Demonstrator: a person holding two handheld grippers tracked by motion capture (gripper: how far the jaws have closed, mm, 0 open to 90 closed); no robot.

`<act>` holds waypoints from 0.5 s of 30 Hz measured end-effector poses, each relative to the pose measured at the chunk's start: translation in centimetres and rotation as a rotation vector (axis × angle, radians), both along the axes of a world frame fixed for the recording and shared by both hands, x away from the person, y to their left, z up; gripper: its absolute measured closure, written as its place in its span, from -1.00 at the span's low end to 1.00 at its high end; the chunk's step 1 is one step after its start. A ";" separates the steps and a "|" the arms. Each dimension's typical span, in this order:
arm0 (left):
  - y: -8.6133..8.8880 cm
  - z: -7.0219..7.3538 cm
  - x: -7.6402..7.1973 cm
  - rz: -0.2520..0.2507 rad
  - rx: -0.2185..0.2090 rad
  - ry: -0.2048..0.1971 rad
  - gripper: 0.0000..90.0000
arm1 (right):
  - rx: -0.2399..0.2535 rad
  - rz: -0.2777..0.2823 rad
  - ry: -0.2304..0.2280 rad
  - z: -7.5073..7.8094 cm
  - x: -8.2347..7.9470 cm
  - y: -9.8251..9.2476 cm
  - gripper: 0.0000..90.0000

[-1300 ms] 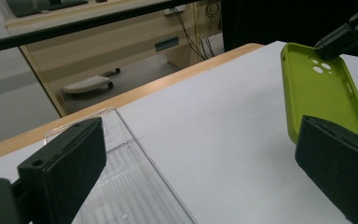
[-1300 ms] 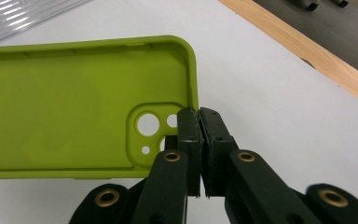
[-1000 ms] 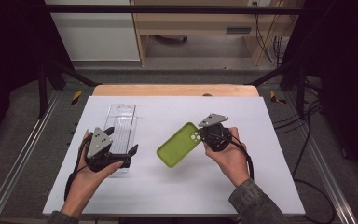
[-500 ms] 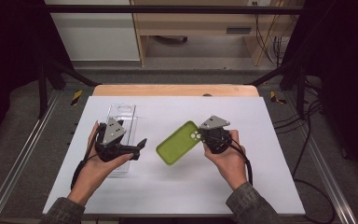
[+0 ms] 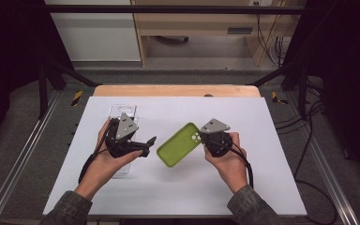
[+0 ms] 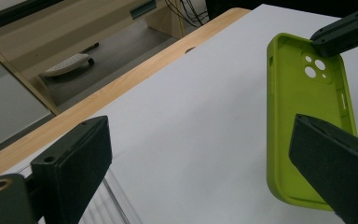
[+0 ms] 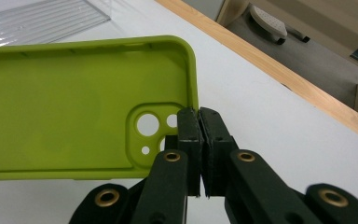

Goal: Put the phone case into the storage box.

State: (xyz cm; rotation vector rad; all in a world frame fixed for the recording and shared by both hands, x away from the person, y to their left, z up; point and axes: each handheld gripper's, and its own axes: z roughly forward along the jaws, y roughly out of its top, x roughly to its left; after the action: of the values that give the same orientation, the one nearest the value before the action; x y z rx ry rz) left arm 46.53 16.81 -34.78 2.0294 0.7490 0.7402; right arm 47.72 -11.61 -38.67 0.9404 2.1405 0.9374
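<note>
A lime-green phone case (image 5: 178, 146) is held tilted over the middle of the white table, its hollow side and camera cutout facing up and left. My right gripper (image 5: 200, 136) is shut on the case's rim beside the cutout; in the right gripper view the jaws of the right gripper (image 7: 199, 116) pinch that edge of the green case (image 7: 74, 102). My left gripper (image 5: 148, 146) is open and points right, its tips just short of the case's left end. In the left gripper view the left gripper (image 6: 200, 140) gapes wide, with the green case (image 6: 303, 116) near the right jaw.
A clear plastic case (image 5: 122, 112) lies flat on the white table (image 5: 272, 154) behind and under my left hand; its ribbed surface (image 7: 42, 18) is at the top left of the right gripper view. The table's wooden far edge (image 5: 176, 90) runs behind, with a floor gap beyond.
My left gripper has moved right and forward off the clear case, ending close to the green case's left end. The right gripper and green case have barely shifted.
</note>
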 end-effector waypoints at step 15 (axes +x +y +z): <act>-1.2 0.5 0.6 -0.005 0.022 0.001 -0.88 | 0.014 -0.006 -0.039 0.0 -0.6 0.0 0.95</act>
State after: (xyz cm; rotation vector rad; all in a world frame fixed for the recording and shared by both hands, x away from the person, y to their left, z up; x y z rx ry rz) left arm 47.12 15.61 -34.27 2.0512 0.7390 0.7470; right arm 47.12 -11.59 -38.65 0.9274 2.0999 0.9616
